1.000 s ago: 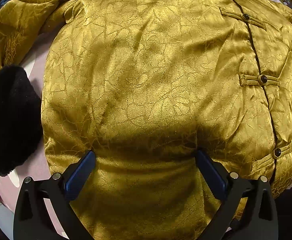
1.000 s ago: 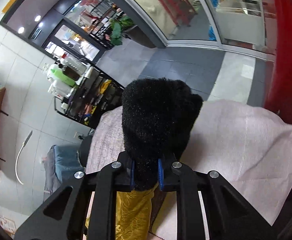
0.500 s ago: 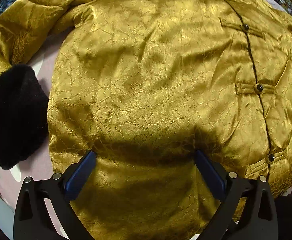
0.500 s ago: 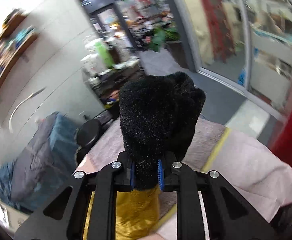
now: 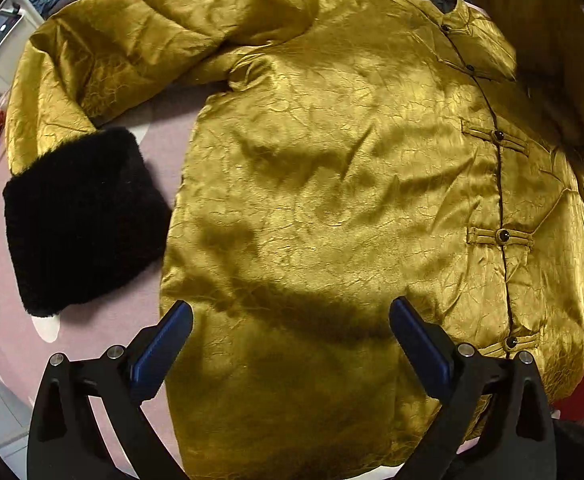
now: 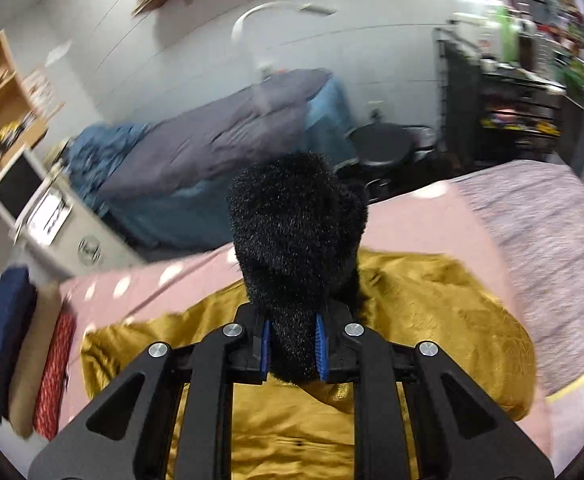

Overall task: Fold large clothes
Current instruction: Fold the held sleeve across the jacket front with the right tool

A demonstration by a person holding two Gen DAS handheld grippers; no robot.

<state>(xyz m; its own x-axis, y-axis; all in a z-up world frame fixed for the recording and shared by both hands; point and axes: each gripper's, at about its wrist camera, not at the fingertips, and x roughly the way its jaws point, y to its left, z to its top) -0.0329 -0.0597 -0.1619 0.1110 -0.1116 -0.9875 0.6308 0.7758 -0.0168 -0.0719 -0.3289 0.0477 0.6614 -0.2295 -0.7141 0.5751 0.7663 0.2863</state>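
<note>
We see our right gripper (image 6: 292, 354) pinching one black cuff (image 6: 296, 240) above the gold jacket (image 5: 332, 208) (spread on a pink bed (image 5: 8, 332)), directly below our spread, empty left gripper (image 5: 290, 338).

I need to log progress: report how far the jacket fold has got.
Done: the gold jacket lies flat, buttoned, on the pink cover. In hand: the right gripper is shut on one black fur cuff, held above the body. Left: the other cuff and its sleeve lie out to the side; the left gripper is open and empty.
</note>
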